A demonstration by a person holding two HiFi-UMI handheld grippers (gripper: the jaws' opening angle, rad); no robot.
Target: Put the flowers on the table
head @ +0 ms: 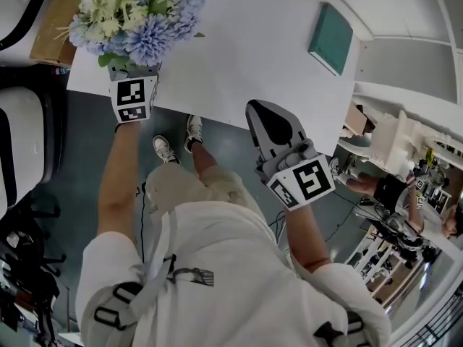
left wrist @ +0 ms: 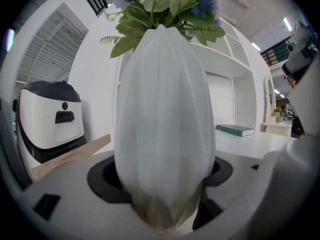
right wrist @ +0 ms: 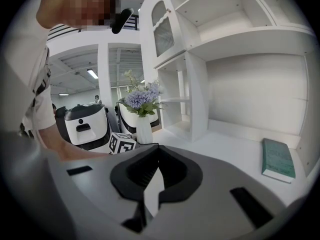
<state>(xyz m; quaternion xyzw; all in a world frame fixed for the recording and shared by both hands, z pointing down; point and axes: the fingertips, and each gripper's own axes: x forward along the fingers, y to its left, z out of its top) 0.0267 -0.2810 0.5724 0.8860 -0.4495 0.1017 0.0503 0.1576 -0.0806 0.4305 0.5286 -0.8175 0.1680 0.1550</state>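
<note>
We gripped the white ribbed vase (left wrist: 162, 124) of blue-and-cream flowers (head: 134, 9) in our left hand-held gripper (head: 134, 74); our right hand-held gripper (right wrist: 150, 179) was closed, empty.

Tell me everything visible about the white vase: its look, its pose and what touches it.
The vase is white, matt, ribbed lengthwise and egg-shaped, narrowing toward both ends. It stands upright and holds flowers, pale blue and cream with green leaves. The left tool grips its lower part from both sides. It is at a corner of the white table; whether its base rests there cannot be seen.
</note>
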